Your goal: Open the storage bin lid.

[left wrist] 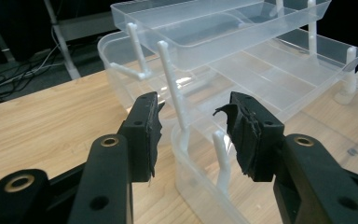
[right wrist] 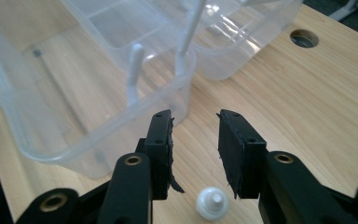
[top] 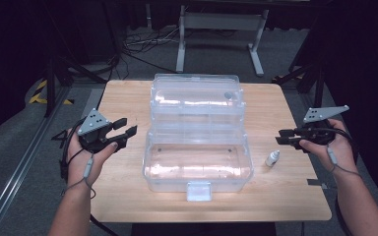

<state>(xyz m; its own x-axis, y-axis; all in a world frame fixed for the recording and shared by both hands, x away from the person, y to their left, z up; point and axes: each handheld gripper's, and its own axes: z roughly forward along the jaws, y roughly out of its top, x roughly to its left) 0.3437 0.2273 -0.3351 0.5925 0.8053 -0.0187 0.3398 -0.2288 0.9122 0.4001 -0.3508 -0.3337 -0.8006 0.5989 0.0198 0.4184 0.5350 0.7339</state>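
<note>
Box [top: 197, 162] stands unfolded, trays bare; left gripper [top: 124, 126] and right gripper [top: 281, 136] spread, holding nothing.

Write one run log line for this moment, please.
left gripper: open, empty | right gripper: open, empty | dropper bottle: on table | clear box: open

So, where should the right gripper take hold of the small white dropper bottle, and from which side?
Grip the dropper bottle across its round body, below the narrower cap. It seems to stand upright on the table right of the clear tiered box, with free space around it, so the open right gripper can probably descend from above.
</note>
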